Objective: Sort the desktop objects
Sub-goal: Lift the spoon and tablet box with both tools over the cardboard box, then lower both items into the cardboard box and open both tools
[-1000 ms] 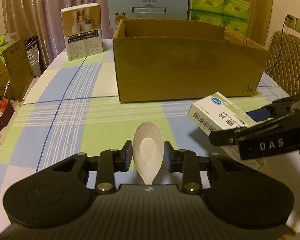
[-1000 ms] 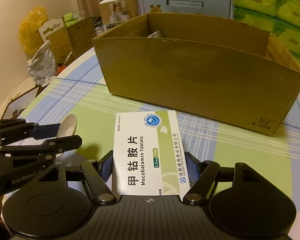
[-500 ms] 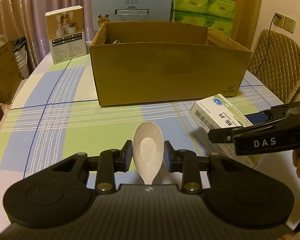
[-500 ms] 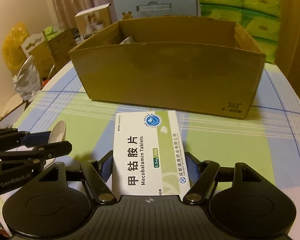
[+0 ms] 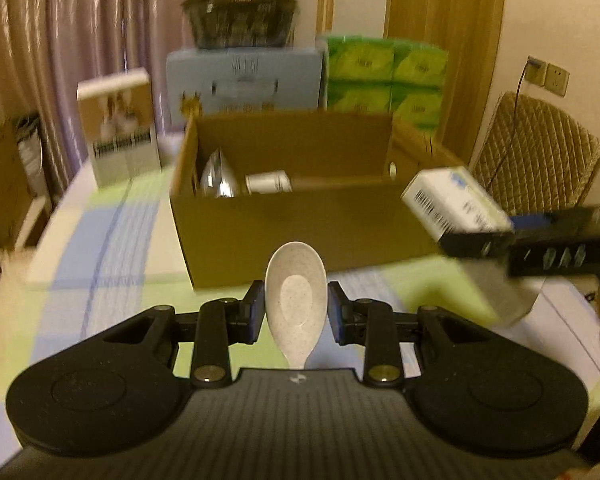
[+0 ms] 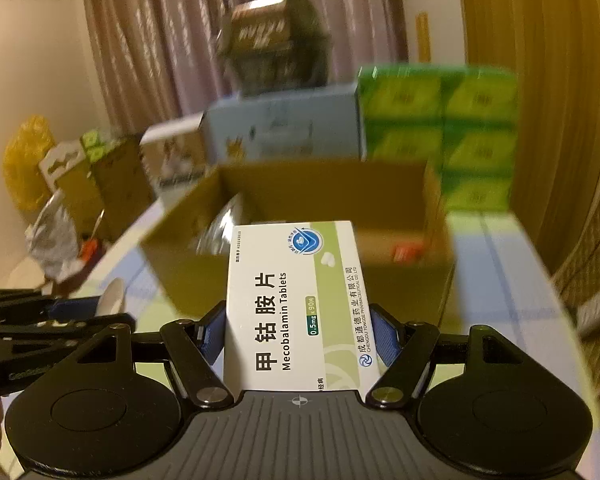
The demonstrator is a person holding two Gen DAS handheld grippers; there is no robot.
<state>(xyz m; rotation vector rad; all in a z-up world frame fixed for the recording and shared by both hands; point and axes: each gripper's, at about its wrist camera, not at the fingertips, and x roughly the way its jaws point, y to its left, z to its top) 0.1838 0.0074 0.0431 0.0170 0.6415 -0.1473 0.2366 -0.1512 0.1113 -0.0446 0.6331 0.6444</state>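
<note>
A white speckled spoon (image 5: 296,300) stands bowl-up between the pads of my left gripper (image 5: 296,312), which is shut on it above the checked tablecloth. My right gripper (image 6: 298,332) is shut on a white and green box of tablets (image 6: 296,304), held flat with its label up. That box (image 5: 456,200) also shows at the right in the left wrist view, level with the rim of the open cardboard box (image 5: 300,236). The cardboard box (image 6: 404,288) lies just ahead of both grippers. Inside it are a silver foil pouch (image 5: 218,178) and a white bottle (image 5: 268,182).
Behind the cardboard box stand a pale blue carton (image 5: 244,80), green tissue packs (image 5: 384,76) and a white product box (image 5: 120,124). A quilted chair (image 5: 540,156) is at the right. Cartons and bags (image 6: 68,184) crowd the floor on the left.
Both grippers have risen with their loads, so the inside of the cardboard box has come into sight. The tablet box went from table height up to the carton's rim.
</note>
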